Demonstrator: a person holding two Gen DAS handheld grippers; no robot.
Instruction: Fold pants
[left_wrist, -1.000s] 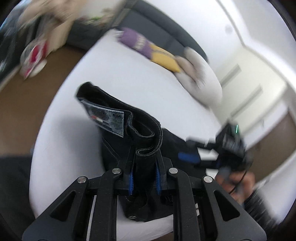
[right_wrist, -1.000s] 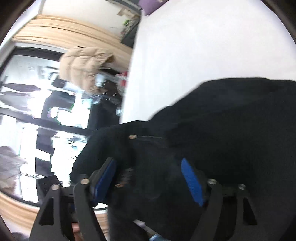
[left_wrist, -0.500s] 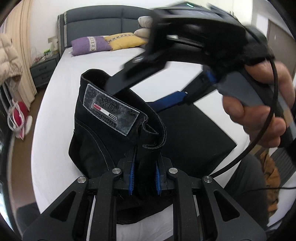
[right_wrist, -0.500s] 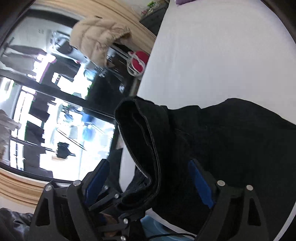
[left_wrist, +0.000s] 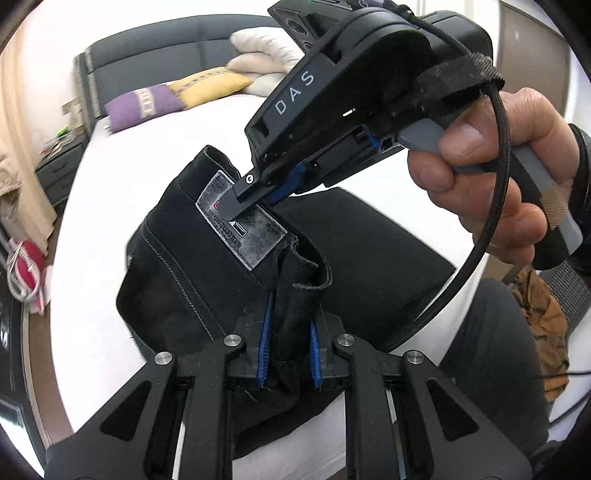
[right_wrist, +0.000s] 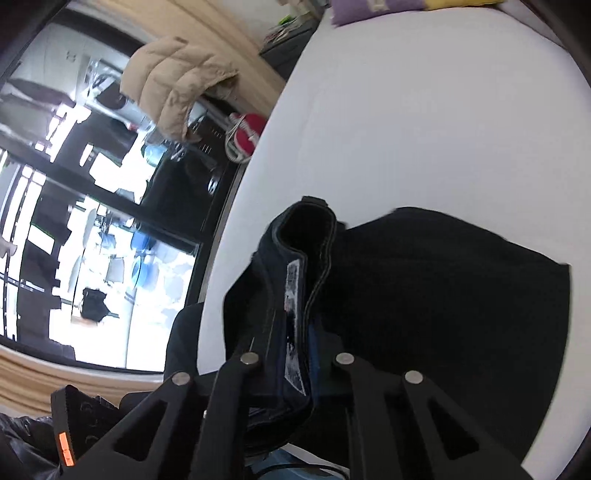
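Black pants (left_wrist: 369, 258) lie partly folded on a white bed (left_wrist: 110, 177), with the waistband lifted. My left gripper (left_wrist: 290, 347) is shut on the waistband near one end. My right gripper (left_wrist: 258, 192) is shut on the same waistband at the grey label patch (left_wrist: 255, 236), held by a bare hand. In the right wrist view the right gripper (right_wrist: 297, 347) pinches the waistband (right_wrist: 303, 258) with the label between its fingers; the folded legs (right_wrist: 443, 295) lie flat to the right.
Purple and yellow pillows (left_wrist: 147, 105) and white pillows (left_wrist: 266, 48) lie at the grey headboard (left_wrist: 155, 55). A nightstand (left_wrist: 59, 166) stands on the left. A beige jacket (right_wrist: 177, 85), a red-white item (right_wrist: 247, 134) and a large window (right_wrist: 74, 221) are beside the bed.
My right gripper has closed on the waistband at the label; it was open around the fabric before. The left gripper keeps its grip, and the waistband is raised higher.
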